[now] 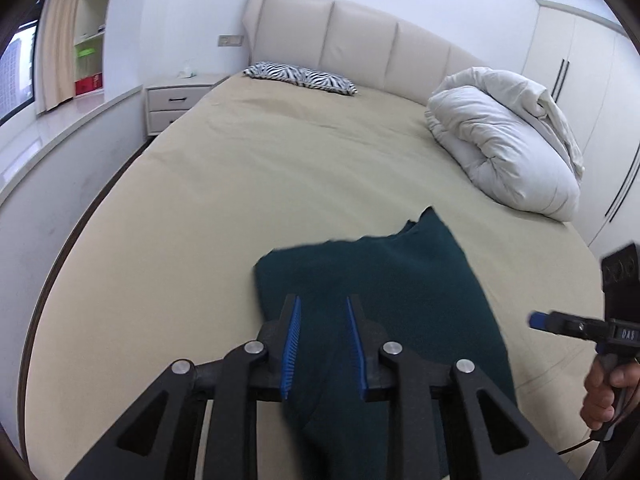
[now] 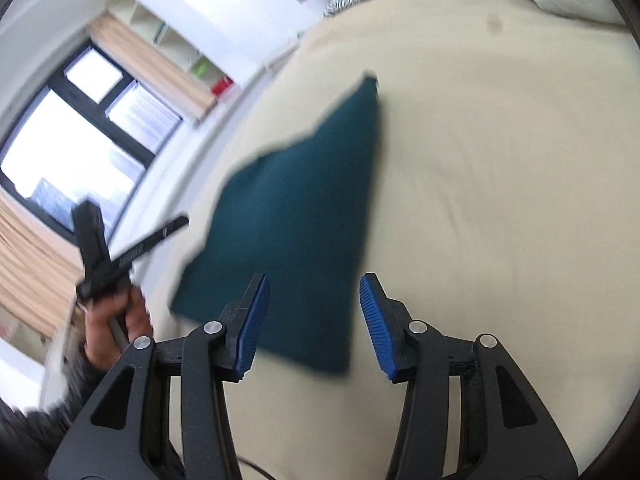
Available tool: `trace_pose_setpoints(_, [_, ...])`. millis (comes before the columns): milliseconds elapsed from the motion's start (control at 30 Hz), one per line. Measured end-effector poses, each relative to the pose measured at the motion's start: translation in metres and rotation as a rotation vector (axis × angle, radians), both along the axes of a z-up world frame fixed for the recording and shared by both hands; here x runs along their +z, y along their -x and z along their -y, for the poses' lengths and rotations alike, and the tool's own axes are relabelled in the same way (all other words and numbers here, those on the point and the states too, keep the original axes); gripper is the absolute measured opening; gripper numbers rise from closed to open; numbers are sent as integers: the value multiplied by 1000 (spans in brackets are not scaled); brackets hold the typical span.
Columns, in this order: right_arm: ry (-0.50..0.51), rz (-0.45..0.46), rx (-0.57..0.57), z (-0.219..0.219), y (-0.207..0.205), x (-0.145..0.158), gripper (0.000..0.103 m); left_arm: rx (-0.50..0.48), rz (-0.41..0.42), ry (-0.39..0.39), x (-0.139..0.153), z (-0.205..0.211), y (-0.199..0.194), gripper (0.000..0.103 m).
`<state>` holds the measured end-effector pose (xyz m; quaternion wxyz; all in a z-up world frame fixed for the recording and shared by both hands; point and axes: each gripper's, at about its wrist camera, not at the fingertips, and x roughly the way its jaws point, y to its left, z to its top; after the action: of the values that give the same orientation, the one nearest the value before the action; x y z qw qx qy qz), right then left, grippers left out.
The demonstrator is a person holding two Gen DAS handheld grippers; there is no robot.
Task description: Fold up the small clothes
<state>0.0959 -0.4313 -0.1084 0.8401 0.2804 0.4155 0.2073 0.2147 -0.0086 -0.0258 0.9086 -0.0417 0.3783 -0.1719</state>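
So the dark teal knit garment [image 1: 384, 300] is lying on the beige bed sheet [image 1: 200, 208], sitting in the lower middle of the left wrist view and running from centre down toward the bottom in the right wrist view. It already looks folded over into a rough wedge, with one pointed corner sticking up toward the top of the frame. The left gripper [image 1: 322, 350] hangs right over the near part of the cloth with its blue fingers [image 1: 291, 350] parted a bit, and I can't see any fabric pinched between them. The right gripper [image 2: 316, 322] has its fingers spread wider, nothing in them either, with the cloth's near edge showing in the gap below. My guess is this thing is light, floppy and a bit grippy, so it'll sag and drag on the sheet rather than slide. I'd pinch it at a corner or along a doubled edge, since grabbing the middle would just bunch it up. No baskets or bins anywhere; only a rolled white duvet [image 1: 508, 140] at the right and a zebra-print pillow [image 1: 304, 78] at the top by the headboard.
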Motion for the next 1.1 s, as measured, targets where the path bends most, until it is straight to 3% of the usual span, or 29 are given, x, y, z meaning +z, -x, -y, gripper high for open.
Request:
trace_pose_setpoints(100, [-76, 13, 49, -17, -50, 6, 46, -47, -18, -12, -2, 30, -26, 26])
trace_pose_setpoints(200, [-173, -48, 94, -32, -103, -6, 46, -57, -36, -40, -8, 51, -51, 32])
trace_pose_setpoints(233, [-189, -72, 103, -38, -115, -11, 46, -54, -47, -71, -14, 56, -59, 37])
trace_pose_setpoints(333, [-228, -133, 110, -41, -154, -28, 45, -31, -131, -130, -50, 59, -83, 38])
trace_pose_setpoints(433, [-255, -194, 50, -26, -180, -44, 44, -23, -159, -36, -74, 46, -92, 38])
trace_pose_setpoints(500, [-282, -254, 20, -13, -195, -62, 44, -20, -156, -35, -74, 47, -92, 38])
trace_pose_setpoints(600, [-311, -269, 8, 0, -204, -80, 37, -34, -149, -59, -77, 52, -93, 39])
trace_pose_setpoints(700, [-314, -256, -26, 12, -205, -91, 24, -43, -163, -19, -79, 46, -95, 39])
trace_pose_setpoints(800, [-310, -259, -69, 29, -201, -106, 0, -49, -166, -16, -84, 46, -102, 39])
trace_pose_setpoints(900, [-352, -236, -107, 43, -192, -114, 0, -51, -158, -35, -84, 47, -101, 40])
trace_pose_setpoints(1033, [-309, -199, -172, 66, -169, -106, 1, -51, -161, -15, -86, 46, -103, 40])
trace_pose_setpoints(1100, [-247, -156, -194, 73, -155, -91, 6, -52, -159, -19, -87, 47, -104, 40])
